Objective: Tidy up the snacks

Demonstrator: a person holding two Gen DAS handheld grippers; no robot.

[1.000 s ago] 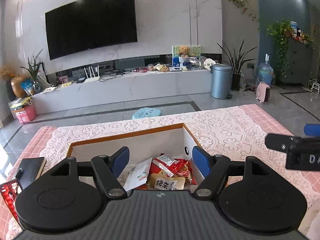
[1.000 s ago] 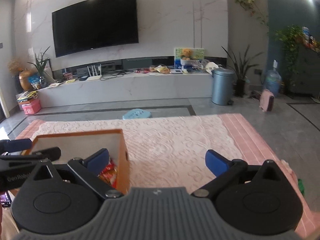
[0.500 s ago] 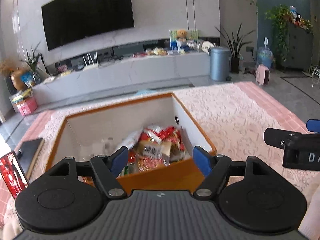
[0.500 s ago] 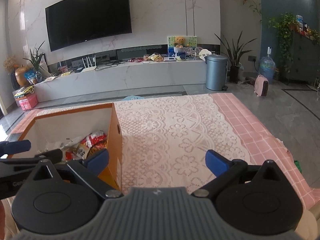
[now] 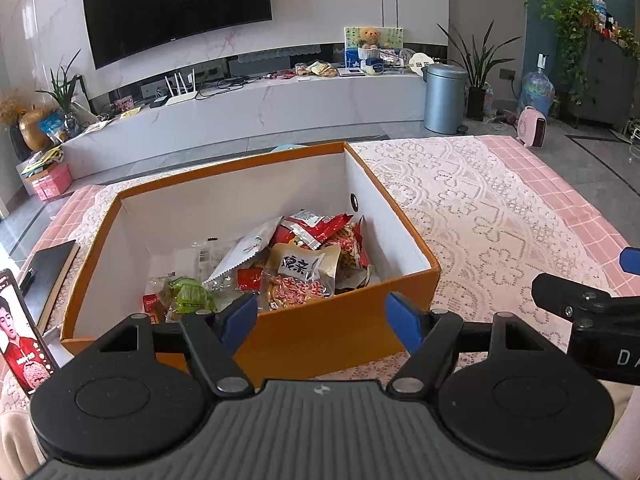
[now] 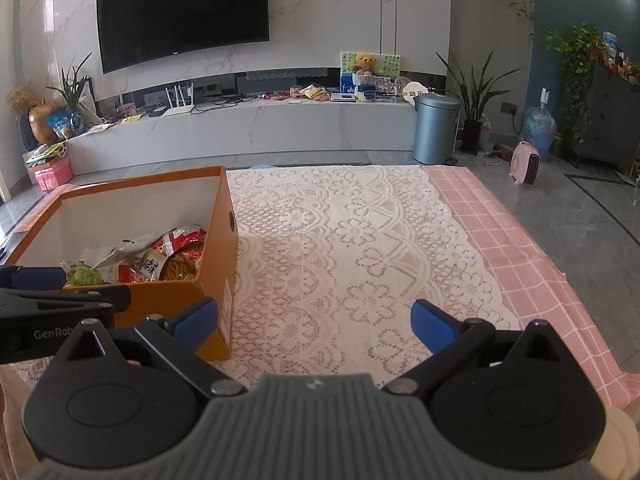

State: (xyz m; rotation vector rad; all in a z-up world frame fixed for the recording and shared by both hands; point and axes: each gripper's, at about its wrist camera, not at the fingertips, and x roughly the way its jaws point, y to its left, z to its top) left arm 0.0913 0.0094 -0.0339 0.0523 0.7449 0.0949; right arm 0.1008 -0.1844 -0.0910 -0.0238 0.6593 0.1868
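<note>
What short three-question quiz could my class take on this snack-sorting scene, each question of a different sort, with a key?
1. True or false: the left gripper holds a snack packet between its fingers.
2. Multiple choice: the snack packets in the orange box lie mostly
A. against its far wall
B. in its near part, toward the right wall
C. spread evenly over the floor
3. Fill in: on the table to the left of the box stands a ____ showing a video.

Key
1. False: both the left gripper and the right gripper are open and empty.
2. B
3. phone
</note>
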